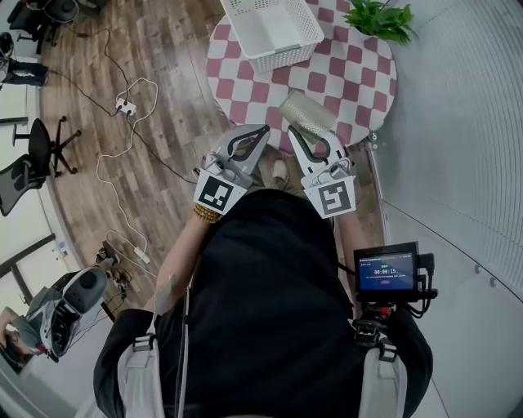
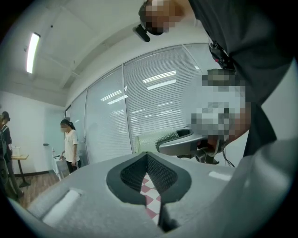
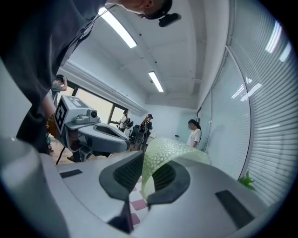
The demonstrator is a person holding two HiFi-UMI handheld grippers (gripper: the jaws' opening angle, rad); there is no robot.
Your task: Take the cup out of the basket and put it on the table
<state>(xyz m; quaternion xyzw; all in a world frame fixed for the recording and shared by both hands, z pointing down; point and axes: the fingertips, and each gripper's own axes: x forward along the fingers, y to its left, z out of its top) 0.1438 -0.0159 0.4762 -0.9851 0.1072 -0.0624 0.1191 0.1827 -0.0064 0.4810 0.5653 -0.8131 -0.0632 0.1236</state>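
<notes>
In the head view, a pale green textured cup (image 1: 306, 113) hangs on its side over the near edge of the round pink-and-white checked table (image 1: 355, 69). My right gripper (image 1: 303, 137) is shut on its rim. The right gripper view shows the cup wall (image 3: 170, 155) pinched between the dark pads (image 3: 122, 174). My left gripper (image 1: 260, 132) is just left of it, off the table edge, jaws shut with nothing held; its pads (image 2: 160, 173) meet at the tips. The white slatted basket (image 1: 274, 31) stands empty at the table's far side.
A green plant (image 1: 381, 20) sits at the table's far right. A glass wall with blinds (image 1: 458, 122) runs along the right. White cables and a power strip (image 1: 124, 104) lie on the wooden floor, with office chairs (image 1: 37, 151) at left. People stand in the background (image 2: 70, 144).
</notes>
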